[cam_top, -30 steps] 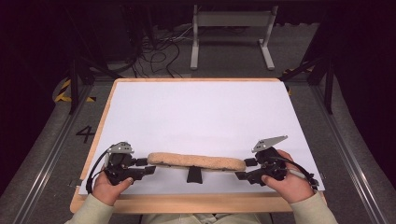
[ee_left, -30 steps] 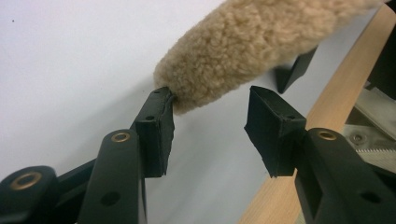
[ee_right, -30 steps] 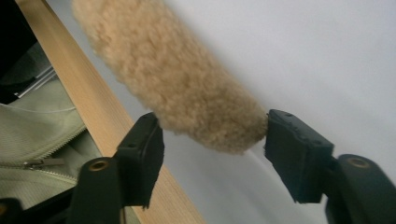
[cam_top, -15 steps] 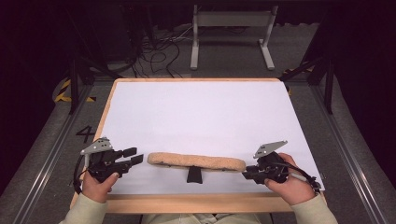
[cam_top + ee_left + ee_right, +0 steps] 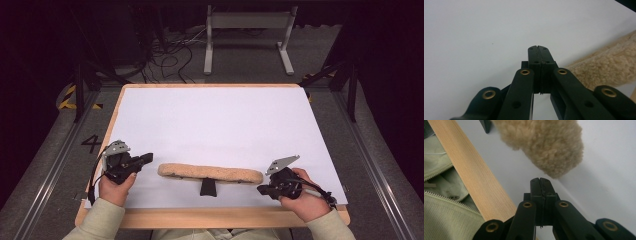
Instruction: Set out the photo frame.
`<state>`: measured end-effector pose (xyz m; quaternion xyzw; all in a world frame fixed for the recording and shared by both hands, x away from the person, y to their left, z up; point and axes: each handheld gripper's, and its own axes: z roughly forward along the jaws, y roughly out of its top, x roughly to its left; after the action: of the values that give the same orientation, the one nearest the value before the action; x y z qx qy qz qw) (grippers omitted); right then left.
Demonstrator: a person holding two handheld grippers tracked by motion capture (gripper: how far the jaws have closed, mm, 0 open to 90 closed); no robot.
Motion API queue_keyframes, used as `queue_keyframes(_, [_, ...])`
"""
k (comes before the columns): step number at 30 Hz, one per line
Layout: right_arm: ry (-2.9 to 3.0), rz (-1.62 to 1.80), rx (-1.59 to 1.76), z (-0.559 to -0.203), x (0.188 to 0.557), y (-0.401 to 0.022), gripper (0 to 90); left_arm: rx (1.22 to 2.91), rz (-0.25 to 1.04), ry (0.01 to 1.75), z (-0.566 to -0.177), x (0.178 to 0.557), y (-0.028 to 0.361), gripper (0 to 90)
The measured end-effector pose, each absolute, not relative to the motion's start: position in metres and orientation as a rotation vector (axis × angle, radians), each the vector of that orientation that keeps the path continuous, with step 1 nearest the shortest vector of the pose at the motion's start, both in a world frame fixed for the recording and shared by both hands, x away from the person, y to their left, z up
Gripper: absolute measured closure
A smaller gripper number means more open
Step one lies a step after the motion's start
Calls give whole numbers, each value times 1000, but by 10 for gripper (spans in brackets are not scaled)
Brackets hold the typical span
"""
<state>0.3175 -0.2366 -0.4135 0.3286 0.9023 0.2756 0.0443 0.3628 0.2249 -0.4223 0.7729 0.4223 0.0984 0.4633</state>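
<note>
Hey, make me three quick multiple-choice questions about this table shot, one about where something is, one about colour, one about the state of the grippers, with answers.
1. Where does the fleecy pad lie?
A. near the table's front edge, between the two grippers
B. at the far edge
C. on the floor

2. What colour is the pad?
A. blue
B. tan
C. black

3. How do the left gripper and right gripper stand?
A. both shut, holding nothing
B. both clamped on the pad
C. both wide open

Answers: 1 A, the high view shows it between the hands. 2 B, its pile is tan. 3 A, each gripper view shows jaws pressed together, clear of the pad.
</note>
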Motion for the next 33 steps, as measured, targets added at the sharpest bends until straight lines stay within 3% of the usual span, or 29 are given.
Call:
queue_keyframes(12, [2734, 916, 1021, -422, 319, -235, 900, 1973, 155, 936, -425, 359, 210, 900])
queue_keyframes(33, [2615, 965, 1094, -424, 337, -234, 900, 2015, 164, 900, -424, 351, 211, 900])
